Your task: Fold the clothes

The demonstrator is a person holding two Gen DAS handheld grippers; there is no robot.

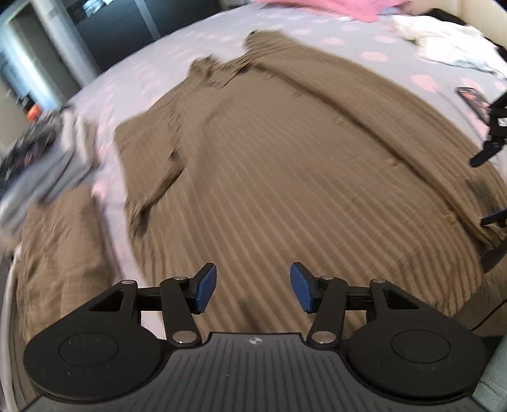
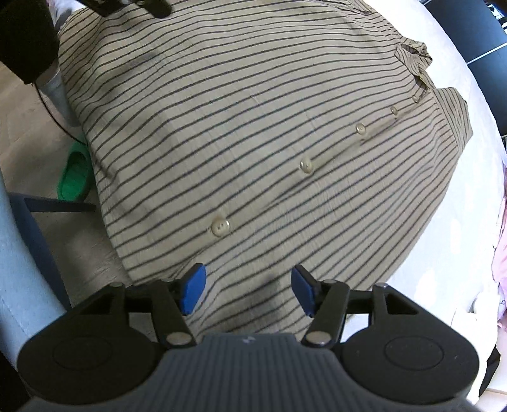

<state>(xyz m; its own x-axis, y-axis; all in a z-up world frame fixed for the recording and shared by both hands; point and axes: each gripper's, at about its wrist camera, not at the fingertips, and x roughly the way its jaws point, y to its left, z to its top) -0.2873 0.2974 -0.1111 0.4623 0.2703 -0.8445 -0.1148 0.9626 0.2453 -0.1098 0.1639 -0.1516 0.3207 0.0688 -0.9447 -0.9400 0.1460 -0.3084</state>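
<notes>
Bed point(image 1: 133, 79): one shirt point(image 2: 253, 126), five buttons point(image 2: 306, 166).

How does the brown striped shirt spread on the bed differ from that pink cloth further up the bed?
The brown striped button-up shirt is laid out wide across the pale bed cover, while the pink cloth shows only as a strip at the bed's far edge. The shirt carries thin dark stripes and pale buttons; the pink cloth looks plain. The shirt lies right below the open left claw; the pink cloth is far off. Both rest on the bed.
</notes>
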